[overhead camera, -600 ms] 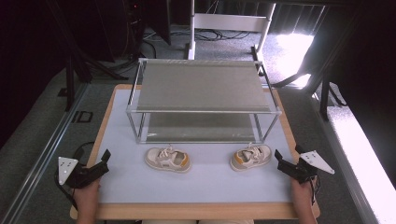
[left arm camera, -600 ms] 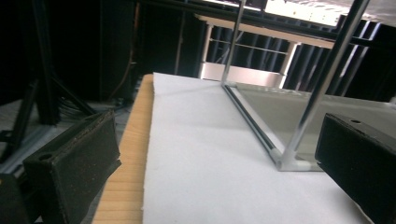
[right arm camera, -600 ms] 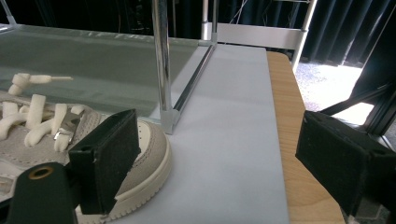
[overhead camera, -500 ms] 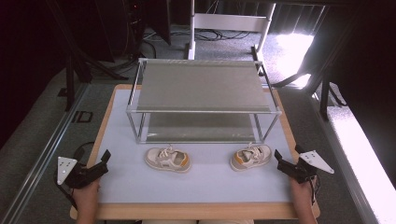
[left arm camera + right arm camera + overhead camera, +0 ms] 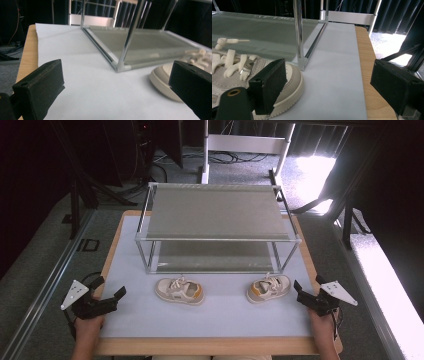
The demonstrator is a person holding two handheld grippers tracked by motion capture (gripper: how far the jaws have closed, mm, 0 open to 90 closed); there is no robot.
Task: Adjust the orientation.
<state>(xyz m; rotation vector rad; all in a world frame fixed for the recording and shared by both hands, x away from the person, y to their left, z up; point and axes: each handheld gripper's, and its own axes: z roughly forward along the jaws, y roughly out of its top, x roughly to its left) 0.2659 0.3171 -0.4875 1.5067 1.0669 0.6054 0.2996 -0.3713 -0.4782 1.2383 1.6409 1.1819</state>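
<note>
The two small shoes lay on the white mat of the table, side by side: the left shoe and the right shoe, both just in front of a two-level metal rack. The rack stood at twelve o'clock from them. The left gripper rested at nine o'clock from the left shoe, apart from it, its jaws wide apart and empty. The right gripper was near the right shoe at three o'clock, jaws also spread, holding nothing.
</note>
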